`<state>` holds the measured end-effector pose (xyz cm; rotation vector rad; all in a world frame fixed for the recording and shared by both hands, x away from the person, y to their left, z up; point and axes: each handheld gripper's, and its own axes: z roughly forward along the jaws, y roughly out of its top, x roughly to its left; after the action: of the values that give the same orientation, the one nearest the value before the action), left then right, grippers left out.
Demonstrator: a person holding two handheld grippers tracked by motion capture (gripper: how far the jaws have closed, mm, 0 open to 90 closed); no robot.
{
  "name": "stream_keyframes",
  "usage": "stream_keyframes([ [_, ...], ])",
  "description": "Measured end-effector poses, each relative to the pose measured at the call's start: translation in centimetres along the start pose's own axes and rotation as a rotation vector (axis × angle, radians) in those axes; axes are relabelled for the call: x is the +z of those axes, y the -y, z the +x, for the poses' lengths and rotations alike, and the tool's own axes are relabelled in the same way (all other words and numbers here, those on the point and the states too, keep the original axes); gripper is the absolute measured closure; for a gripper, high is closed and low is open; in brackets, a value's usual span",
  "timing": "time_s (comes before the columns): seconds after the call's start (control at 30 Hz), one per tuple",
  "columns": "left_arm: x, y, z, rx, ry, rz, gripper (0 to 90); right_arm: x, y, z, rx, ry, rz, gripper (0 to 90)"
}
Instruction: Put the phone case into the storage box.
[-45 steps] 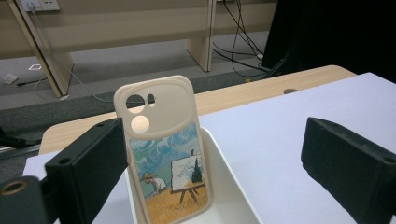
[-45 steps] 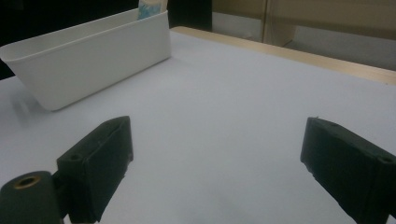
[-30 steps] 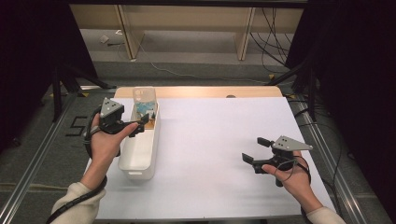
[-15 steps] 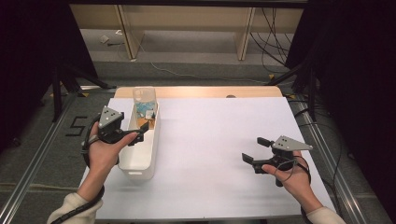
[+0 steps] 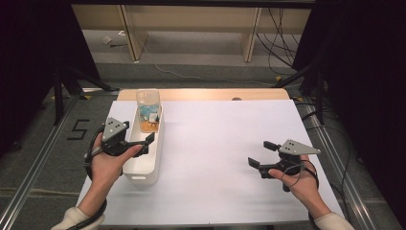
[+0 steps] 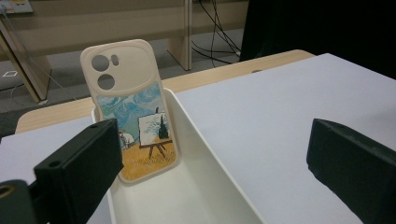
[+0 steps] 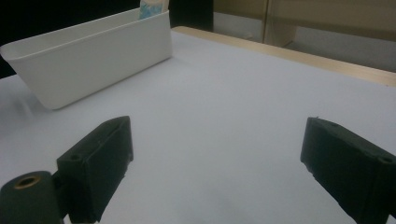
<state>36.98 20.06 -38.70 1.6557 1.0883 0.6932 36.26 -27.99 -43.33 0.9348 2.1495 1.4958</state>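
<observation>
Phone case [image 6: 133,116] upright at the far end of the white bin [image 5: 143,163], left of centre in the high view, leaning on the end wall. Left gripper [image 5: 146,141] over the bin's near half, jaws wide apart, empty. Best to advance level along the bin, straddle the case's upper edges (not the rim), then close. Right gripper [image 5: 261,153] at lower right above the bench [image 5: 225,139], jaws wide, empty.

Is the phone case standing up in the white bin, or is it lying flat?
Standing up. The phone case leans against the far end wall of the white bin, its camera cut-outs rising above the rim.
</observation>
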Motion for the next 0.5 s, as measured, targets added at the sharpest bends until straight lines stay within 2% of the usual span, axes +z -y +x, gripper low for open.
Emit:
stream_keyframes([
  [0.5, -0.9, 1.2, -0.7, 0.015, 0.022, 0.006, 3.2, 0.0, 0.0, 0.0, -0.003, -0.001, 0.003, 10.3],
])
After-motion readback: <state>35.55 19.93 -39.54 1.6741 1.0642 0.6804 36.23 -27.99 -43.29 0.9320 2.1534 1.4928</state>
